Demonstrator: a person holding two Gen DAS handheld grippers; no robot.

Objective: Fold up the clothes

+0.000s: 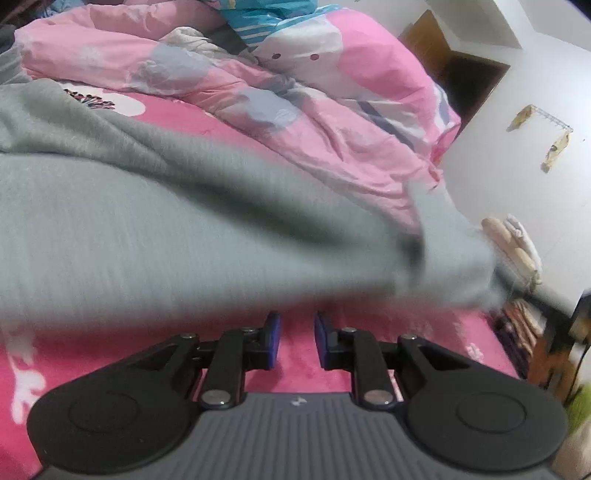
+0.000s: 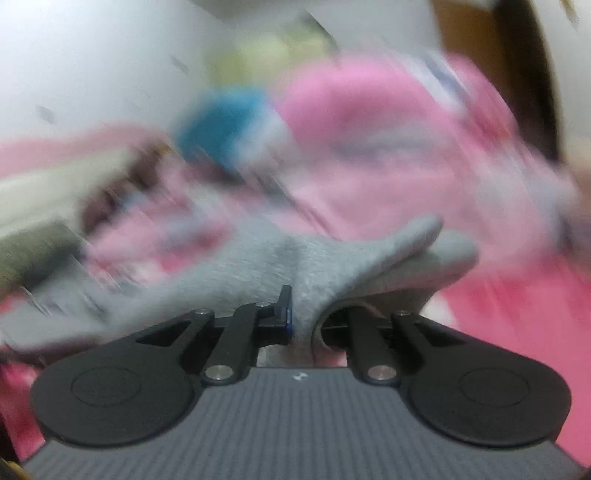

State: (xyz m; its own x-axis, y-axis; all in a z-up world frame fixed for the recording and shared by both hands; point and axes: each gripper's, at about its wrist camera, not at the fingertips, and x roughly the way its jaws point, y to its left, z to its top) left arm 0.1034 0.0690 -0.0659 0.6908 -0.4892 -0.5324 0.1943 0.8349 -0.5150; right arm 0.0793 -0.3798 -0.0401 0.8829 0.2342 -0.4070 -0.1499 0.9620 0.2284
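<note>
We look out over a bed from both wrist cameras. In the left view, the left gripper [image 1: 297, 332] sits at the bottom centre of the frame, its blue pads [image 1: 274, 334] a little apart with only the pink sheet [image 1: 236, 125] showing in the gap; nothing is between them. Just above the fingertips, a grey garment [image 1: 147, 229] spreads across the middle of the frame from the left edge to the right, its near hem blurred. Behind it, in the upper half, lies a crumpled pink quilt [image 1: 332, 110] with pale patches, and a blue striped cloth [image 1: 255, 26] at the top centre. A white wall [image 1: 535, 155] fills the right side.

The right view is heavily blurred. The right gripper [image 2: 301, 321] is at the bottom centre, clamped on a fold of the same garment [image 2: 332, 258]: grey cloth runs down between the fingers and drapes over the right-hand one, hiding its pad, while the left-hand blue pad [image 2: 287, 314] presses against the fabric. The cloth fans out upward and to both sides. Pink bedding [image 2: 369, 129] smears across the upper right.
</note>
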